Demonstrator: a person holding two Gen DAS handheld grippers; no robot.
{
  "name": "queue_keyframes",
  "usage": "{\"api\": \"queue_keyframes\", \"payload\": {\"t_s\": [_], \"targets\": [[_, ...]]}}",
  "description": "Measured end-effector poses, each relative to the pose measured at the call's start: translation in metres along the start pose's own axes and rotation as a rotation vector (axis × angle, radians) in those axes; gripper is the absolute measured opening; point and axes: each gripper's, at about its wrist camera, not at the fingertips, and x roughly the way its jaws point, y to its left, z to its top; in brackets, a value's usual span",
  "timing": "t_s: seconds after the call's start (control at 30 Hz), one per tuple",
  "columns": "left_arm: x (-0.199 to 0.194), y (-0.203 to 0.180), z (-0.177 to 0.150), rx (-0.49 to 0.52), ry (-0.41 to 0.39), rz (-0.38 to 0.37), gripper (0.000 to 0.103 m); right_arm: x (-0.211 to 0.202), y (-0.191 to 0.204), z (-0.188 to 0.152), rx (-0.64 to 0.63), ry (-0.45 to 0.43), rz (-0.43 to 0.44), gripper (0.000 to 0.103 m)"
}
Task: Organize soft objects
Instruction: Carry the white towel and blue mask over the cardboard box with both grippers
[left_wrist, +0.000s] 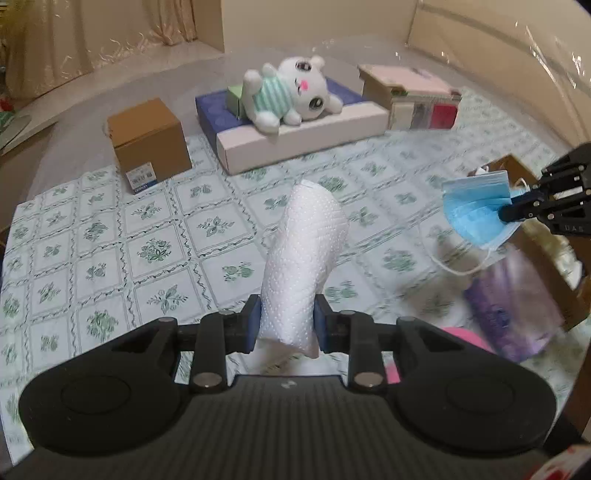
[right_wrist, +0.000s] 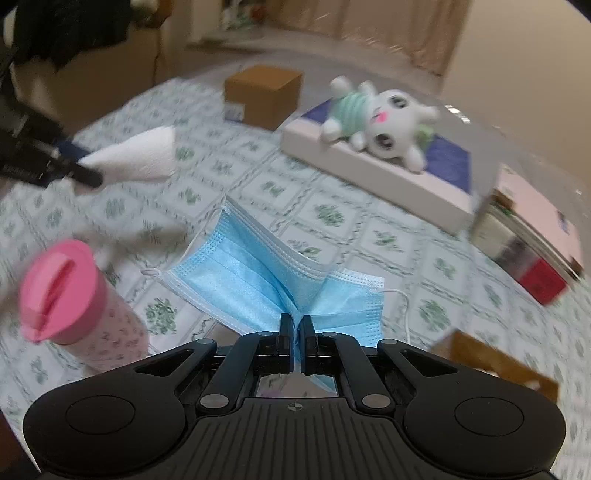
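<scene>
My left gripper (left_wrist: 287, 325) is shut on a folded white paper towel (left_wrist: 303, 258) and holds it above the floral tablecloth. It also shows in the right wrist view (right_wrist: 136, 155). My right gripper (right_wrist: 296, 325) is shut on a blue face mask (right_wrist: 266, 280) held above the cloth. In the left wrist view the mask (left_wrist: 476, 206) hangs from the right gripper (left_wrist: 508, 213) at the right. A white plush bear (left_wrist: 291, 92) in a green striped shirt lies on a flat white and blue box (left_wrist: 295, 136) at the back.
A brown cardboard box (left_wrist: 147, 144) stands at the back left. A pink-topped box (left_wrist: 413, 92) sits at the back right. A pink lidded cup (right_wrist: 74, 299) stands near the right gripper. A purple packet (left_wrist: 517, 314) and an open cardboard box (left_wrist: 546, 258) are at the right.
</scene>
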Motion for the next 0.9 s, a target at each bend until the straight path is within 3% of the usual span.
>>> {"api": "queue_keyframes", "payload": {"t_s": [0.23,0.5,0.9], "targets": [[-0.058,-0.035,-0.017,-0.072,-0.065,0.013,0.026,-0.066,0.009,-0.032,0.101,-0.076,-0.021,0.003],[-0.106,-0.083,-0.039,-0.127,-0.150,0.034,0.026,-0.114,0.017,-0.081,0.238,-0.155,-0.072,0.003],[-0.125,-0.148,-0.059,-0.167,-0.218,0.002,0.026,-0.154,0.022,-0.145,0.375,-0.227,-0.093,0.003]]}}
